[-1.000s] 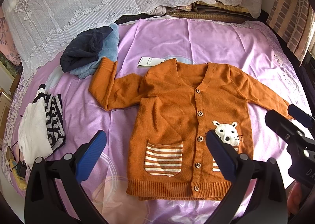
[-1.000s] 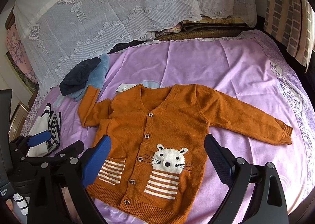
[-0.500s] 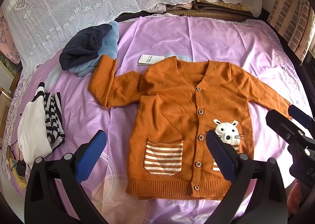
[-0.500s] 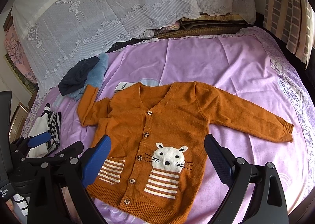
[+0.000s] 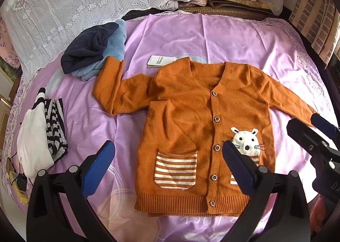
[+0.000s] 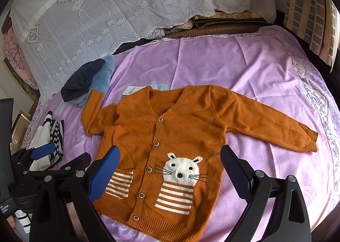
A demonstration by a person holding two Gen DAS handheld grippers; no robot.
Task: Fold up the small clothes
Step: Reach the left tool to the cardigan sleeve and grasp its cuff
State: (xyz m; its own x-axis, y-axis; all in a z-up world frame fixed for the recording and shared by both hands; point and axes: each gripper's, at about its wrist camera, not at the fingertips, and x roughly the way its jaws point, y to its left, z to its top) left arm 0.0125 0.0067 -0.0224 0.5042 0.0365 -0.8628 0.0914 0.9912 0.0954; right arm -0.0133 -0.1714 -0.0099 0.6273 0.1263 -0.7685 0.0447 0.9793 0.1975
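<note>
An orange knit cardigan (image 5: 191, 114) (image 6: 187, 127) lies flat and buttoned on the purple bedsheet (image 5: 233, 37), front up, with a white mouse face and striped pockets. Its left sleeve (image 5: 110, 91) is bent upward; its right sleeve (image 6: 272, 123) stretches out to the side. My left gripper (image 5: 167, 154) hovers open over the left pocket and hem. My right gripper (image 6: 170, 163) hovers open above the mouse face. Neither holds anything. The right gripper's fingers (image 5: 323, 123) show at the right edge of the left wrist view.
A navy and light blue pile of clothes (image 5: 93, 50) lies at the back left. A white and striped folded garment (image 5: 40, 135) rests near the left bed edge. A white card (image 5: 161, 61) lies by the collar. Lace-covered bedding (image 6: 127, 8) runs along the back.
Both views have shifted slightly; the cardigan sits a little lower in frame. Both grippers stay open and the cardigan has not been touched.
</note>
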